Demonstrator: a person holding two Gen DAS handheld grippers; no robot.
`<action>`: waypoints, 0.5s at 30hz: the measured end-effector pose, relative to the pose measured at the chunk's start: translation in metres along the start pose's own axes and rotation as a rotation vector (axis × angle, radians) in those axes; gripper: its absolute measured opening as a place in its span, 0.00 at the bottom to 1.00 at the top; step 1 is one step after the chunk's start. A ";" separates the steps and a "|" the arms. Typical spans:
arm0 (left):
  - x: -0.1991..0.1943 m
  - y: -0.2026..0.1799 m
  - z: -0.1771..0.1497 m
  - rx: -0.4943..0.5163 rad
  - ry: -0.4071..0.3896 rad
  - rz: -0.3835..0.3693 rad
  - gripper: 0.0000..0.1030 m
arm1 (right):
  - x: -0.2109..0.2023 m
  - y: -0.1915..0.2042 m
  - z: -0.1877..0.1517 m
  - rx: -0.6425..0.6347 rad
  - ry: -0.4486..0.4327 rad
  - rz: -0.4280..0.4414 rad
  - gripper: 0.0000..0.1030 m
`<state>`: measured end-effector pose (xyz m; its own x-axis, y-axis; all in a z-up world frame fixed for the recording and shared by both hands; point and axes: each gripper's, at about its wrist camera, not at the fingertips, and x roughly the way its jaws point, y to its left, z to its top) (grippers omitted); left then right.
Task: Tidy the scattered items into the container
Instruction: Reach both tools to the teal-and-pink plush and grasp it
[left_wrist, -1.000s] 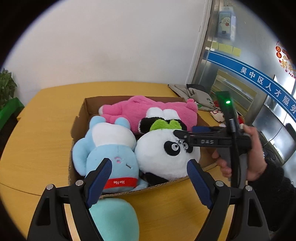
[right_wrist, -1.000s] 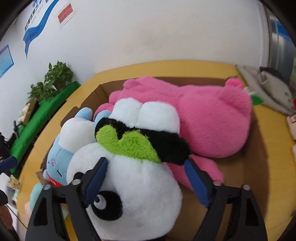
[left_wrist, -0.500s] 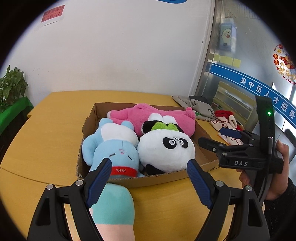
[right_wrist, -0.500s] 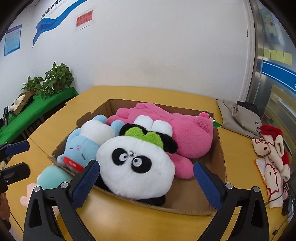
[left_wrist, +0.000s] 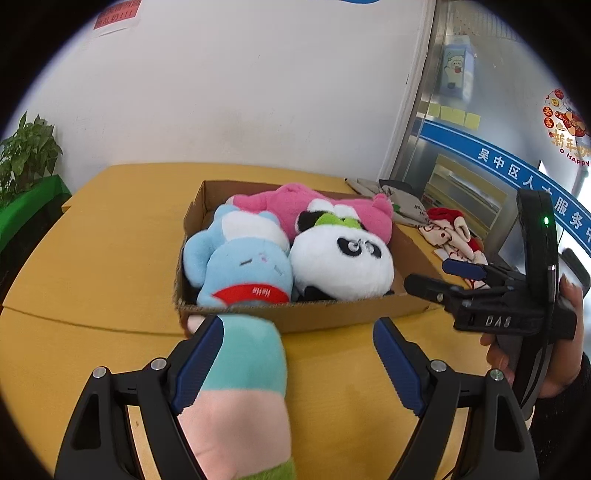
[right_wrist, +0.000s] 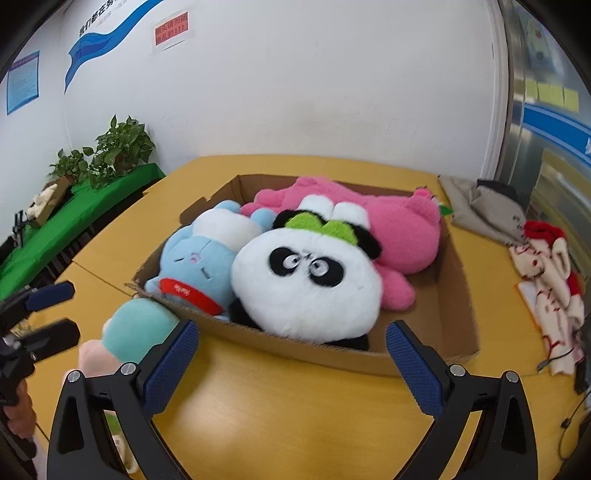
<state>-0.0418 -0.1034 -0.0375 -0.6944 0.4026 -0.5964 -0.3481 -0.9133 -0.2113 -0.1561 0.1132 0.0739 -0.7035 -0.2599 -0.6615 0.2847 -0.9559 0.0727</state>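
A cardboard box on the yellow table holds a blue plush, a panda plush and a pink plush. A teal-and-pink plush lies on the table against the box's near wall. My left gripper is open, with the teal plush against its left finger. My right gripper is open and empty, in front of the box; it also shows in the left wrist view.
Grey cloth and a red-and-cream plush lie on the table right of the box. A green-covered bench with potted plants stands to the left. A white wall is behind.
Both grippers have pulled back from the box toward the near table edge. The right gripper left the panda in the box. The teal plush now fills more of the left view.
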 end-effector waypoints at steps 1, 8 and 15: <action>-0.001 0.004 -0.005 -0.005 0.012 0.003 0.82 | 0.003 0.003 -0.002 0.014 0.011 0.025 1.00; 0.002 0.036 -0.047 -0.096 0.132 -0.015 0.82 | 0.036 0.029 -0.009 0.156 0.128 0.254 1.00; 0.017 0.056 -0.070 -0.168 0.213 0.007 0.82 | 0.080 0.069 -0.022 0.289 0.252 0.404 1.00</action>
<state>-0.0287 -0.1521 -0.1138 -0.5421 0.3903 -0.7442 -0.2220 -0.9207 -0.3211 -0.1783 0.0300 0.0097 -0.3881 -0.6064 -0.6940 0.2841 -0.7951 0.5358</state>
